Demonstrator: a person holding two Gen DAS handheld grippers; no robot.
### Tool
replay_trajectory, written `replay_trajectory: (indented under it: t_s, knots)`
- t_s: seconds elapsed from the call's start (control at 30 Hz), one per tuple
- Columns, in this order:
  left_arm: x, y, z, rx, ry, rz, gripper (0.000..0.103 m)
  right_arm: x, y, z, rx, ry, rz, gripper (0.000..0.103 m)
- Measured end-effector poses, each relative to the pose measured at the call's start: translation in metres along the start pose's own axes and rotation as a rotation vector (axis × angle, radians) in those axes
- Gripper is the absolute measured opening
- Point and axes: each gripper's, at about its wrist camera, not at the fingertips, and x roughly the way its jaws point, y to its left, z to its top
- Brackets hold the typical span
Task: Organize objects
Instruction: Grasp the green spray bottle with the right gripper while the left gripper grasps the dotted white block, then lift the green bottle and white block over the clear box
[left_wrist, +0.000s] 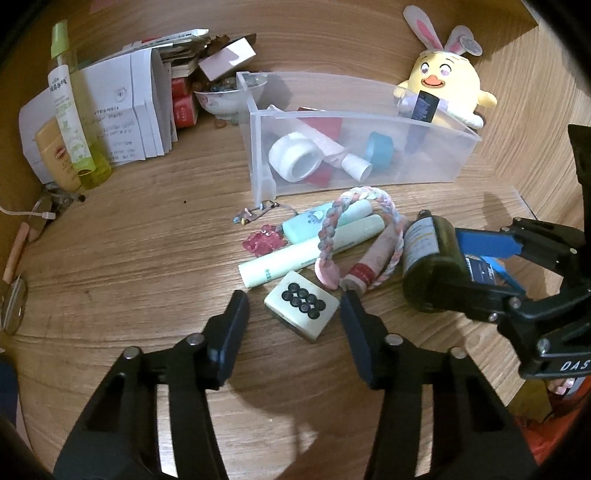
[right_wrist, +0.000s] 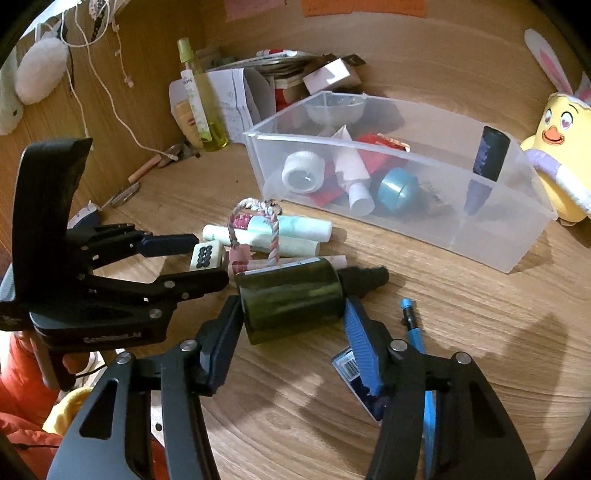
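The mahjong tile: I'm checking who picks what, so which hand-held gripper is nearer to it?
Left. The left hand-held gripper straddles the mahjong tile, one finger on each side. The right hand-held gripper is beside it, around the dark green bottle.

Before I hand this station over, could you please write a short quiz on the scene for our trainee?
1. What lies between the fingers of the left tool? A) a mahjong tile B) a blue pen C) a plush chick
2. True or false: the dark green bottle lies on its side between the fingers of the right tool.
3. How many tape rolls lie in the clear bin?

Key: 1 A. 2 True. 3 Two: a white roll and a blue roll.
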Motion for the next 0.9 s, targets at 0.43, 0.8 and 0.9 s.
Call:
replay_trajectory:
  t_s: [0.43,0.8,0.9]
  knots:
    - [-0.016,0.002,-0.004,-0.031,-0.035,-0.007,0.041,-0.018,-0.013,0.004,0.047,-0.066,-0.009,0.050]
    - [-0.040,0.003,0.012,-0.057,-0.121,-0.018,0.041,-0.042,-0.023,0.018,0.066,-0.151,-0.035,0.050]
    - [-0.044,0.003,0.018,-0.067,-0.149,-0.023,0.041,-0.047,-0.028,0.021,0.071,-0.174,-0.047,0.050]
